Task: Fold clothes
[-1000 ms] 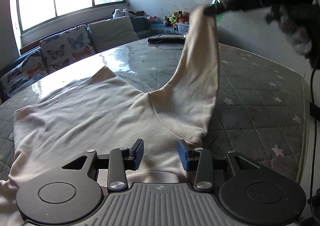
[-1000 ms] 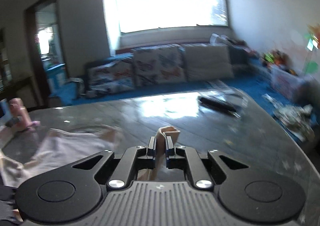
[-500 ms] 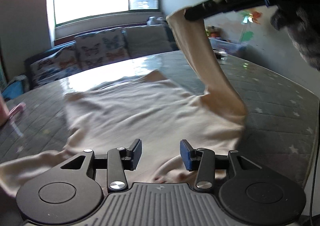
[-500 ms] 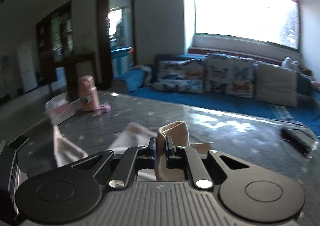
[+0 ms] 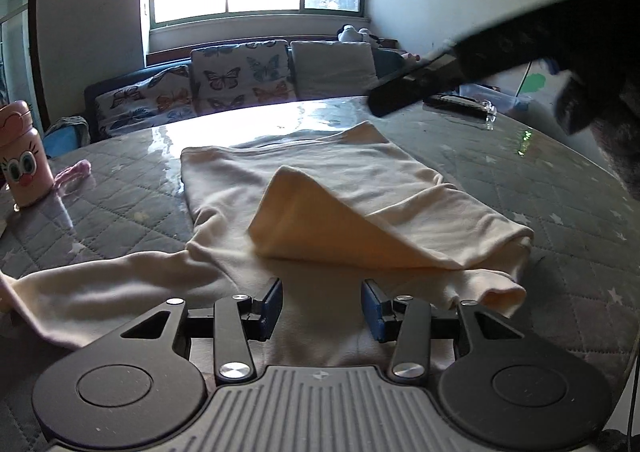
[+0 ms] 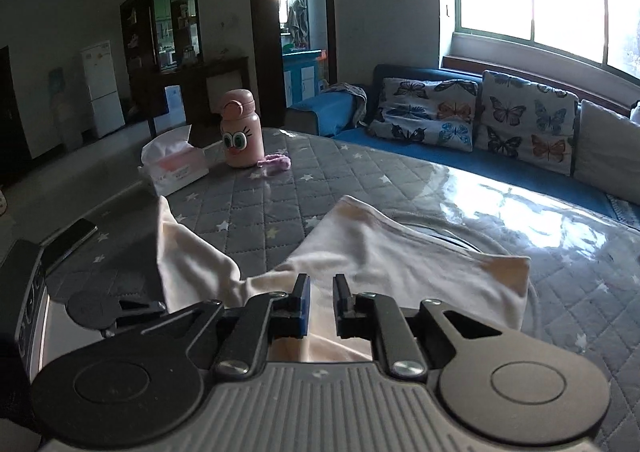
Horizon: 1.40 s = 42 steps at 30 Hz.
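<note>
My left tool (image 5: 322,308): wide open above cream shirt (image 5: 320,180) | my right tool (image 6: 320,302): parted, released, gripping nothing

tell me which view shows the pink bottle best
The right wrist view: the pink bottle stands whole and unobstructed beside the tissue box. In the left wrist view it sits cut off at the left edge.

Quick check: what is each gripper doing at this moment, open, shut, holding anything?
Left gripper: open, empty, above the cream shirt.
Right gripper: open, nothing between its fingers.
</note>
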{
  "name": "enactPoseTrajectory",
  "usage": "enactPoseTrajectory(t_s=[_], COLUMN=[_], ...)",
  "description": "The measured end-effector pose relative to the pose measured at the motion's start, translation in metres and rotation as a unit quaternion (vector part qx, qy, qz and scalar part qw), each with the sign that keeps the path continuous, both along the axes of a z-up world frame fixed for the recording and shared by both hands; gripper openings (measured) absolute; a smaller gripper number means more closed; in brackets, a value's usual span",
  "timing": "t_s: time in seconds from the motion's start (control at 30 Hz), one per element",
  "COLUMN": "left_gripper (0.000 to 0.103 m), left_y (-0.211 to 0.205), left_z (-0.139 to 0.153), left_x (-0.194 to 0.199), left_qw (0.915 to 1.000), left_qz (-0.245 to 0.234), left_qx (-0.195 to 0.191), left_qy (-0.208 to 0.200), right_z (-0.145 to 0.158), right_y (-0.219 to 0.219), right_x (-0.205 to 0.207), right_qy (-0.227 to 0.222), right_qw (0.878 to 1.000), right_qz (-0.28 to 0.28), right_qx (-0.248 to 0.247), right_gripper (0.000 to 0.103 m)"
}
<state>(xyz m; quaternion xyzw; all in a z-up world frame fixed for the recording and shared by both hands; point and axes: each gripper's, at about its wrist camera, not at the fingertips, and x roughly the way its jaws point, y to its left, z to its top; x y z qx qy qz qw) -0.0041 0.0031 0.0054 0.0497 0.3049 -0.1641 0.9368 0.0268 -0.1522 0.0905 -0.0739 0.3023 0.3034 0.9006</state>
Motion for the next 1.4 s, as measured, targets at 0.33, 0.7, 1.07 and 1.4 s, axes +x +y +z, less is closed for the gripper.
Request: enactPoseTrajectory(t_s=[0.33, 0.7, 1.07, 1.4], left_gripper=[0.050, 0.052, 0.054, 0.057], left_y=[0.006, -0.003, -0.002, 0.017], left_z=[0.009, 0.003, -0.001, 0.005], left_x=[0.004, 0.009, 0.010, 0.007], left_qw=[0.9998, 0.9999, 0.9997, 0.9991], left_qz=[0.013, 0.010, 0.018, 0.042], left_qx=[-0.010, 0.000, 0.000, -0.004], left_qy=[-0.007, 0.005, 0.013, 0.005], right_z=[-0.043, -0.074, -0.069, -0.071], right_y=[-0.067, -0.093, -0.078, -0.053], right_x=[-0.009, -0.025, -0.010, 0.006], right_qy=[0.058, 0.076, 0.052, 0.053], right_qw=[0.996, 0.993, 0.995, 0.996], right_qz=[-0.049, -0.071, -0.058, -0.031], right_qx=[-0.055, -0.054, -0.055, -0.067], right_gripper=[0.018, 0.018, 0.018, 0.018])
